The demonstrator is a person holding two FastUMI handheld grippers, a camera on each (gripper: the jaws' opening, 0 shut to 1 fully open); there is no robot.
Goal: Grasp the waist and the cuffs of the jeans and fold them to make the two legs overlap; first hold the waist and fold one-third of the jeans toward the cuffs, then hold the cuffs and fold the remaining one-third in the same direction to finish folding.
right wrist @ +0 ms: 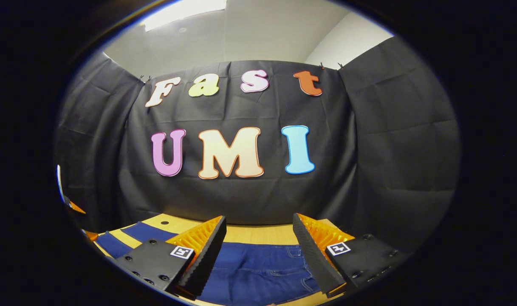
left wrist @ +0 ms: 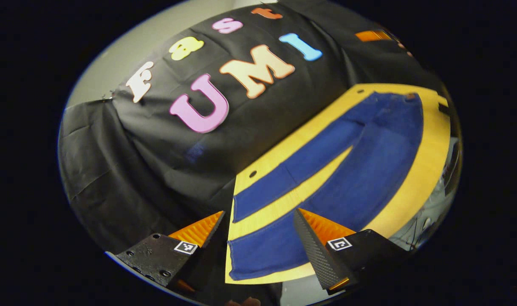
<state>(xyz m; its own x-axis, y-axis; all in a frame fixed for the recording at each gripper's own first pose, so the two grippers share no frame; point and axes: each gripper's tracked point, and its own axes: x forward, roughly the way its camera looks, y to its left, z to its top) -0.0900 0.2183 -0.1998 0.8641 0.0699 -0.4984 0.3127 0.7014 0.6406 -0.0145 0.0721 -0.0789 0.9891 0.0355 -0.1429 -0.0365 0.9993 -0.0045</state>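
Blue jeans (left wrist: 351,170) lie flat on a yellow wooden table (left wrist: 428,157), legs spread apart in a V. In the left gripper view the two cuffs are nearest, and the waist is at the far end. My left gripper (left wrist: 258,223) hangs open above the cuff end, touching nothing. In the right gripper view the jeans (right wrist: 258,267) show their waist part with a pocket between the fingers. My right gripper (right wrist: 258,231) is open above it and holds nothing.
The black booth cloth (left wrist: 156,170) hangs close behind the table's far side. A small dark hole (left wrist: 252,174) marks the table near the cuff corner. The table's near edge and grey floor (left wrist: 415,229) with cables lie beyond it.
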